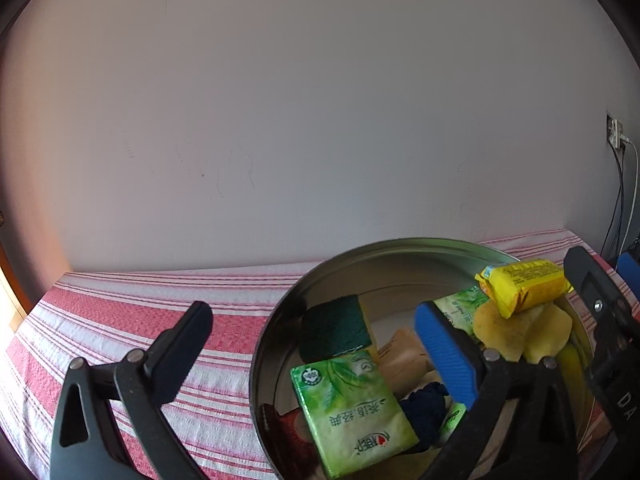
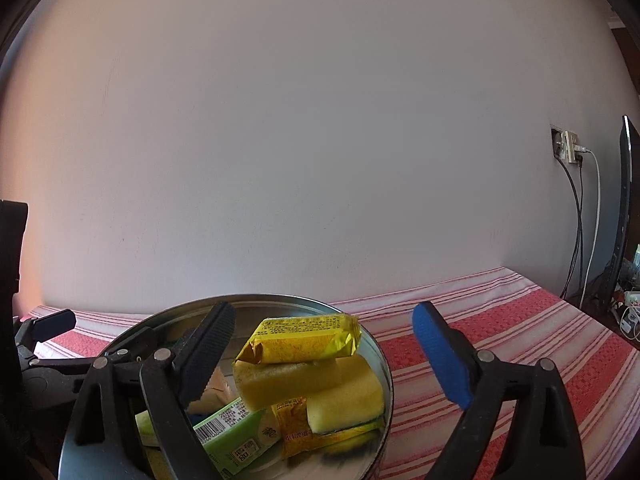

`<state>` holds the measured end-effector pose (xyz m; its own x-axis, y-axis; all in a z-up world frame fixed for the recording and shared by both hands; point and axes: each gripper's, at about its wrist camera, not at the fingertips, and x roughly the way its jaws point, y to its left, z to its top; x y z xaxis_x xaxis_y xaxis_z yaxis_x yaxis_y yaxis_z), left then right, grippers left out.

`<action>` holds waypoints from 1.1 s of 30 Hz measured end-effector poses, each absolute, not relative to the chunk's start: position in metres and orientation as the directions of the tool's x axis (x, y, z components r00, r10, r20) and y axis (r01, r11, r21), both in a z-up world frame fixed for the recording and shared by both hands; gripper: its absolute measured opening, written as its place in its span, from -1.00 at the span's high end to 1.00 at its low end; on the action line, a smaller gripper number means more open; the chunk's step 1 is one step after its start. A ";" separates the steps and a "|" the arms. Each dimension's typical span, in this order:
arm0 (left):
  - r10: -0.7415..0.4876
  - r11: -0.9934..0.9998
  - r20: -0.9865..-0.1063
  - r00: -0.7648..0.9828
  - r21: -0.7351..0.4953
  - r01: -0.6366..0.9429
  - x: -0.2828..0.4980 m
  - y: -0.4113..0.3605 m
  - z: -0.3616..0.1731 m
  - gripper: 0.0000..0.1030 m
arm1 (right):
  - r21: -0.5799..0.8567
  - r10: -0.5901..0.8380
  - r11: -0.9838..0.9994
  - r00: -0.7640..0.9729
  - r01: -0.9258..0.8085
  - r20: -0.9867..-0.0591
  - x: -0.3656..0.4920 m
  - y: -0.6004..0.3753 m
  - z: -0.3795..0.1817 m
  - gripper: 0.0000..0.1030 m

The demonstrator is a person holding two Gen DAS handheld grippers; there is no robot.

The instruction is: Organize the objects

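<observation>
A round metal tin (image 1: 280, 320) (image 2: 384, 364) sits on the red-and-white striped cloth and holds a pile of things. On top lies a yellow snack packet (image 1: 524, 286) (image 2: 304, 338), resting on yellow sponges (image 2: 344, 396) (image 1: 524, 336). Below are a green tissue pack (image 1: 352, 408) (image 2: 236, 436), a green scouring sponge (image 1: 336, 330) and a dark blue cloth (image 1: 424, 408). My left gripper (image 1: 312, 340) is open and empty, straddling the tin's left rim. My right gripper (image 2: 324, 356) is open and empty, its fingers either side of the yellow packet without touching it.
The striped cloth (image 1: 120, 320) (image 2: 520, 320) covers the table up to a plain white wall. A wall socket with cables (image 2: 568, 148) and a dark monitor edge (image 2: 626, 200) stand at the right. The right gripper's black body (image 1: 604, 320) shows at the tin's right side.
</observation>
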<state>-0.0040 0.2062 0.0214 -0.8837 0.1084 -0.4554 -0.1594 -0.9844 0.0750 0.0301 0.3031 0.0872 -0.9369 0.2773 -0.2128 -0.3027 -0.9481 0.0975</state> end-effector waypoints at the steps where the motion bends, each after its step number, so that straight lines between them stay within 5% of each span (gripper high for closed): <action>1: 0.106 -0.985 -0.445 -0.889 0.076 -0.155 0.002 0.205 0.022 -0.99 | 0.115 0.282 -0.944 -0.937 -0.309 -0.205 0.032 0.305 0.085 -0.83; 33: 0.082 -0.992 -0.321 -0.944 0.060 -0.107 0.044 0.175 0.028 -0.99 | 0.094 0.371 -0.924 -0.929 -0.370 -0.013 0.081 0.279 0.064 -0.85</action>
<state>0.0441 0.1749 0.0279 -0.9436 0.0819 -0.3208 -0.1066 -0.9925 0.0601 0.0814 0.2792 0.0639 -0.9286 0.3708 -0.0128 -0.3703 -0.9242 0.0936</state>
